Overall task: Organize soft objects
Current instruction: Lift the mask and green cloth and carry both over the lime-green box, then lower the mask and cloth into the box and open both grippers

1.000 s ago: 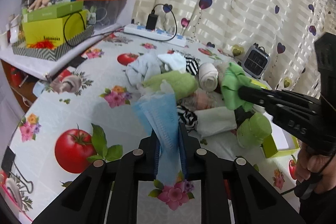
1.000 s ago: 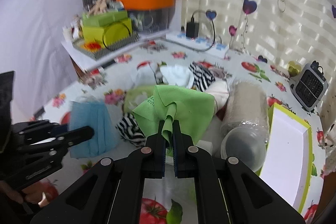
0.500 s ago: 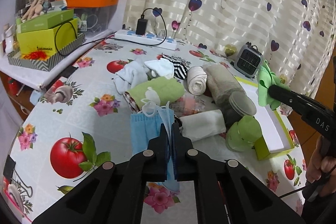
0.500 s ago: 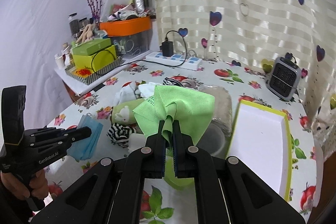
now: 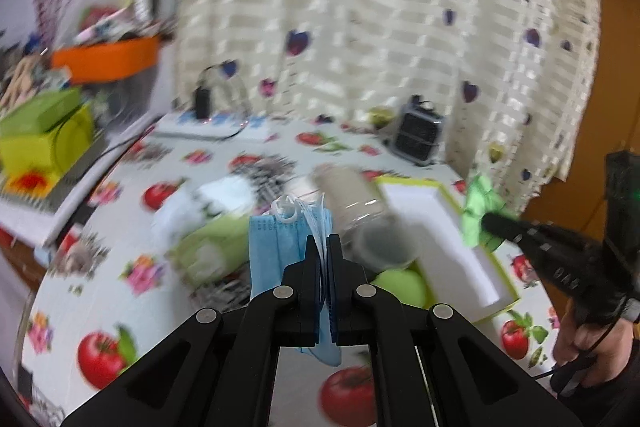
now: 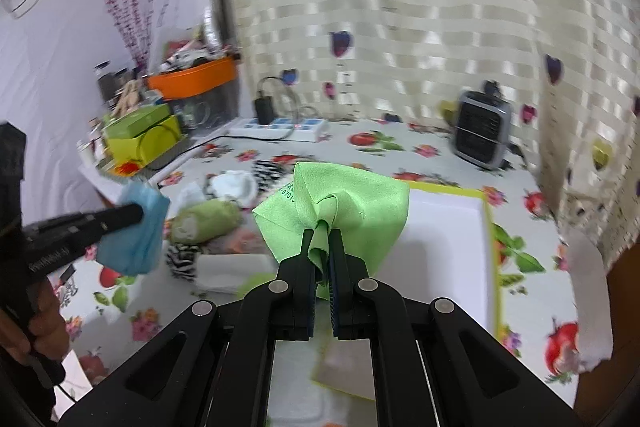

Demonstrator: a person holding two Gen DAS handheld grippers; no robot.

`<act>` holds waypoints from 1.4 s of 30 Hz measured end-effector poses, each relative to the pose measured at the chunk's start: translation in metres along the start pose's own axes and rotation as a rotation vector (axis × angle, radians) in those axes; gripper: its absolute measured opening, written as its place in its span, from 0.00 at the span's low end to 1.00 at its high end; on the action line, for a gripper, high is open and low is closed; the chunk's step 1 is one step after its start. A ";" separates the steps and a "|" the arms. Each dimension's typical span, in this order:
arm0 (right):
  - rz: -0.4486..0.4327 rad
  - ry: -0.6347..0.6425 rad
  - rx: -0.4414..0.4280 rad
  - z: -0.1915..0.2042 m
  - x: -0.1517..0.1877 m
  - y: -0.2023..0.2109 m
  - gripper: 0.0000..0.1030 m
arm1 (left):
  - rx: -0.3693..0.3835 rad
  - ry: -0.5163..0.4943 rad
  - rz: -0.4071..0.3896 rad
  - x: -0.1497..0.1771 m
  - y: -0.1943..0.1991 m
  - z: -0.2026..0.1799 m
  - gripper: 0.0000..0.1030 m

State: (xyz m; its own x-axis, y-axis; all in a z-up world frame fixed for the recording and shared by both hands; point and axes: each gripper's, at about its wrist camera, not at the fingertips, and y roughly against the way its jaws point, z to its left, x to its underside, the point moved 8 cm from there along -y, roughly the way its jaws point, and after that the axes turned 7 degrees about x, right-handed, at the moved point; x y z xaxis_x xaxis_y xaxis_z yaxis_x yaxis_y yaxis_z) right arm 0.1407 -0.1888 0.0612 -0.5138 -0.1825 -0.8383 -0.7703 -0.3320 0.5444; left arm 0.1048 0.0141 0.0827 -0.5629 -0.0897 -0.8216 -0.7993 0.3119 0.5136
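My left gripper [image 5: 324, 241] is shut on a folded blue face mask [image 5: 276, 239], held up above the table. In the right wrist view that mask [image 6: 138, 233] hangs off the left gripper at the left edge. My right gripper [image 6: 322, 235] is shut on a bunched green cloth [image 6: 340, 199], which it holds over the near left part of the white tray with a yellow-green rim [image 6: 486, 227]. From the left wrist camera, the green cloth [image 5: 478, 207] hangs at the tray's [image 5: 448, 227] right side. A heap of rolled socks and cloths [image 6: 208, 223] lies left of the tray.
A clear jar [image 5: 360, 211] lies on its side beside the tray, with a green lid [image 5: 402, 287] in front of it. A small grey heater [image 6: 482, 133] and a power strip [image 6: 280, 127] stand near the curtain. Boxes and an orange tub [image 6: 196, 81] crowd the far left.
Both grippers have risen and swung right. The mask has come up off the table, and the green cloth has moved from above the heap to above the tray.
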 end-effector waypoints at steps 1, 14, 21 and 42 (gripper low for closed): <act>0.008 -0.019 0.018 -0.011 0.004 0.000 0.05 | 0.020 -0.017 0.001 -0.005 -0.005 -0.011 0.03; 0.162 -0.126 0.130 -0.085 0.064 -0.024 0.05 | 0.273 -0.149 0.129 -0.004 -0.085 -0.138 0.03; 0.217 -0.166 0.143 -0.102 0.083 -0.036 0.05 | 0.385 -0.165 0.249 0.022 -0.130 -0.168 0.03; 0.181 -0.149 0.176 -0.093 0.074 -0.011 0.48 | 0.282 -0.137 0.238 0.029 -0.127 -0.142 0.30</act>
State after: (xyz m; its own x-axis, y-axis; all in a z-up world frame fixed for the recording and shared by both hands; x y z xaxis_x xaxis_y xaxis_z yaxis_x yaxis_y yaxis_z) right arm 0.1463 -0.2847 -0.0091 -0.6883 -0.0823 -0.7207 -0.7083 -0.1381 0.6922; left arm 0.1600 -0.1626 0.0288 -0.6769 0.1372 -0.7231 -0.5504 0.5579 0.6211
